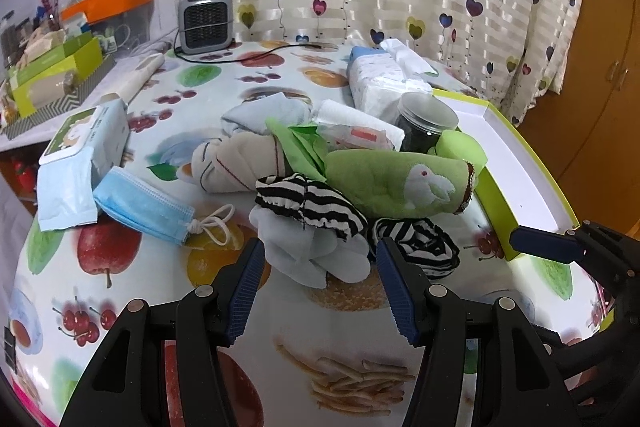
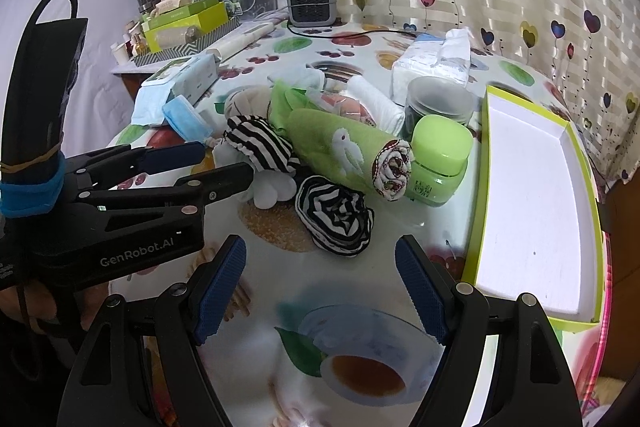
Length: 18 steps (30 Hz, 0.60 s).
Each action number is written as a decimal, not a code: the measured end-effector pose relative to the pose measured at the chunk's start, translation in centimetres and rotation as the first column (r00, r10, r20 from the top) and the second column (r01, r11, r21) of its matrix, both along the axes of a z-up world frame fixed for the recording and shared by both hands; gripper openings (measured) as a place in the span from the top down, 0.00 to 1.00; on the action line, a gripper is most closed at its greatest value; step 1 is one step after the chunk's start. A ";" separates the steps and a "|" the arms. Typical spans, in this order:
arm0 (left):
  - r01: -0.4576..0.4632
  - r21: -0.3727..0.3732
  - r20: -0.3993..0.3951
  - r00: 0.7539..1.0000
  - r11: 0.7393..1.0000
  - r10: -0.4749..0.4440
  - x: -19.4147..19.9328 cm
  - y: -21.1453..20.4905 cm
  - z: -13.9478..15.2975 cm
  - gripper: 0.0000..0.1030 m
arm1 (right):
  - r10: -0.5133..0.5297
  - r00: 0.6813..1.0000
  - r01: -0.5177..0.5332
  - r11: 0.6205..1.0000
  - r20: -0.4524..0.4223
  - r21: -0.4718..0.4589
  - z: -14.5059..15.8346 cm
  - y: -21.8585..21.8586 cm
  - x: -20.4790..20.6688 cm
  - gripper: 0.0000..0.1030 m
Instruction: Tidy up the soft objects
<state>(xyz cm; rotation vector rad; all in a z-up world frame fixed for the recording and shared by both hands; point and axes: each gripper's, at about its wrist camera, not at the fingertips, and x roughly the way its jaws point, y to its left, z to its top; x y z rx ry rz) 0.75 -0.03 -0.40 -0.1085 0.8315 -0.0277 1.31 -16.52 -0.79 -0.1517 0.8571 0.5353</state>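
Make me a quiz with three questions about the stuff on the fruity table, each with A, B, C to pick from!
1. Where is the blue face mask?
A. in the tray
B. leaning on the wipes pack
C. on the heater

2. How many black-and-white striped bundles lie there?
A. two
B. four
C. none

3. What is in the green-edged tray?
A. socks
B. a jar
C. nothing

Answers: 1 B, the mask rests against the pack. 2 A, one striped bundle beside the green rolled towel, another in front. 3 C, its white floor is bare.
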 end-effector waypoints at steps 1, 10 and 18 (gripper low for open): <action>0.000 0.000 -0.001 1.000 1.000 0.000 0.0 0.0 0.0 0.44 | 0.000 1.000 0.000 1.000 0.000 0.000 0.0 0.0 0.0 0.25; -0.003 -0.001 -0.009 1.000 1.000 0.003 0.7 0.3 0.0 0.44 | 0.007 1.000 -0.007 1.000 -0.014 0.003 -0.4 0.1 1.2 0.25; -0.026 -0.014 -0.007 1.000 1.000 0.026 1.4 1.3 -0.4 0.44 | 0.001 1.000 -0.001 1.000 -0.025 0.009 -0.8 0.2 2.1 0.25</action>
